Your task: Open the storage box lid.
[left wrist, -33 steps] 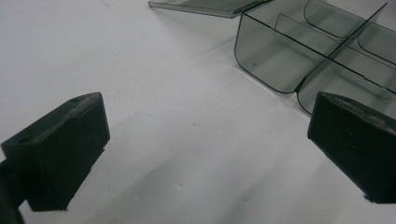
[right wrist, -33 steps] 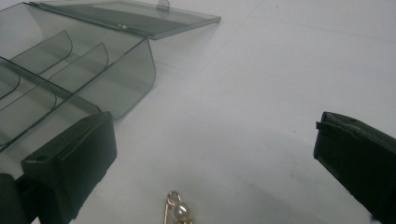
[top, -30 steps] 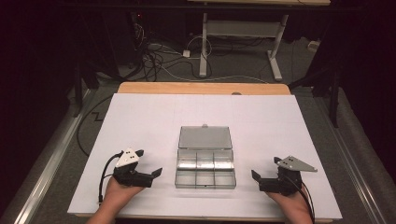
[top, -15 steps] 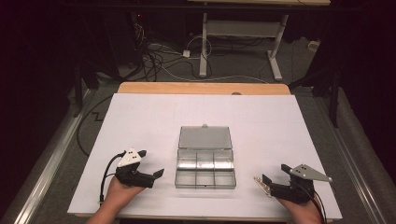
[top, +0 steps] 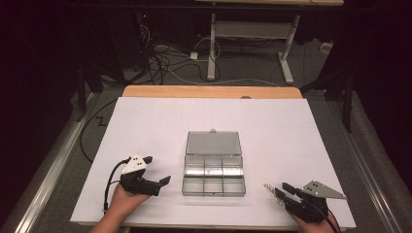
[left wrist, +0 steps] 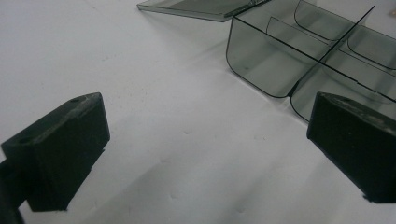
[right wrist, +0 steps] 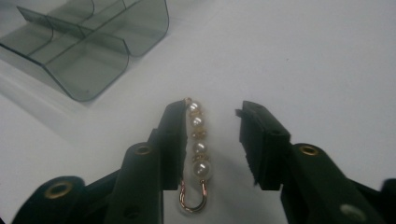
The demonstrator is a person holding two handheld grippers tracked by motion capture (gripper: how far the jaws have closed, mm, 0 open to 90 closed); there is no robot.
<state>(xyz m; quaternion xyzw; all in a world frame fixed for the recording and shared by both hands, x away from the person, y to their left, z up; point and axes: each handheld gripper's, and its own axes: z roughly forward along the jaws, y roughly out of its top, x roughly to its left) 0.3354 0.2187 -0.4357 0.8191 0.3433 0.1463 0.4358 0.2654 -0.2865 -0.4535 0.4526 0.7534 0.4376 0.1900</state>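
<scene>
A clear grey compartment box [top: 214, 175] lies on the white table [top: 291, 136] with its lid [top: 213, 143] folded back flat. A gold pin set with pearls [right wrist: 198, 140] lies on the table between the jaws of my right gripper [right wrist: 210, 126]. It rests against the left jaw, with a gap to the right jaw. These jaws have just been closing around it. In the high view the right gripper [top: 281, 189] is near the front right edge, with the pin [top: 272, 192] at its tips. My left gripper [top: 156, 170] stands open left of the box, nothing between its jaws [left wrist: 205, 149].
The box's near corner [left wrist: 280, 74] lies just ahead and right of the left jaws. In the right gripper view the box [right wrist: 88, 51] is up and to the left. A wooden strip [top: 209, 92] borders the table's far edge. Cables lie on the floor beyond.
The right hand has shifted right and toward the table's front edge, and its jaws have narrowed from wide open to a smaller gap around the pin. The left hand has not moved.
</scene>
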